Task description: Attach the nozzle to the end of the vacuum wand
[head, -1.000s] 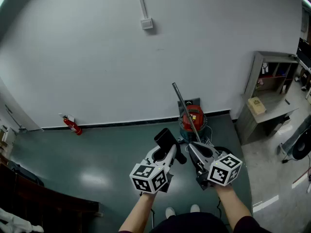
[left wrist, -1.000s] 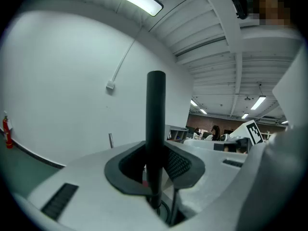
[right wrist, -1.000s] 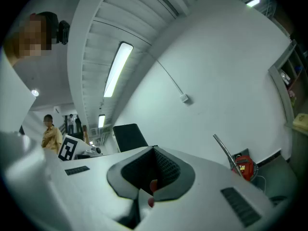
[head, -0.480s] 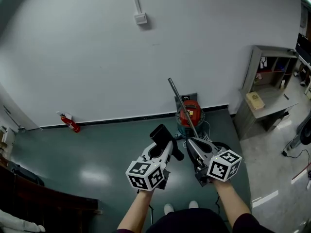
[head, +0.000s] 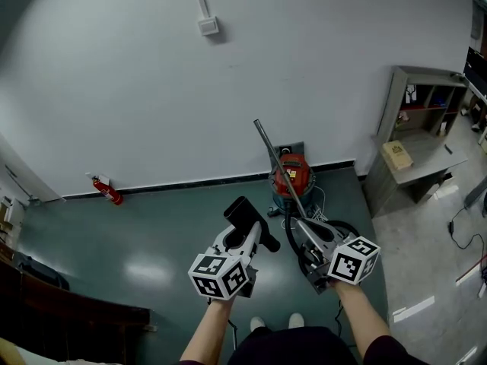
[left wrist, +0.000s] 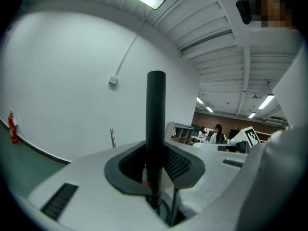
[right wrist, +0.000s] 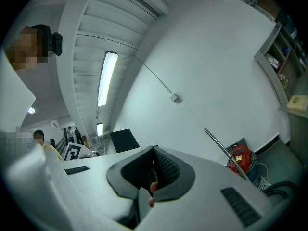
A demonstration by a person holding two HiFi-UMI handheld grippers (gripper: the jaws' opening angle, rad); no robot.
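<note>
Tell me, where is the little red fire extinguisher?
In the head view the fire extinguisher sits on the green floor at the left, against the foot of the white wall, far left of the red vacuum cleaner.

The glossy dark green floor [head: 137,234] meets the white wall along a black skirting strip and gives way to paler grey flooring on the right. Against the wall stand a small red fire extinguisher [head: 106,192] on the left and, well apart from it, a red canister vacuum cleaner on a teal base [head: 291,175], with a looped black hose [head: 344,228] lying just beside it. A grey bench with an open shelf unit [head: 417,175] stands on the right with a tan cardboard box [head: 396,155] on top, and a pair of white shoes [head: 259,324] rests on the floor at the bottom edge.
</note>
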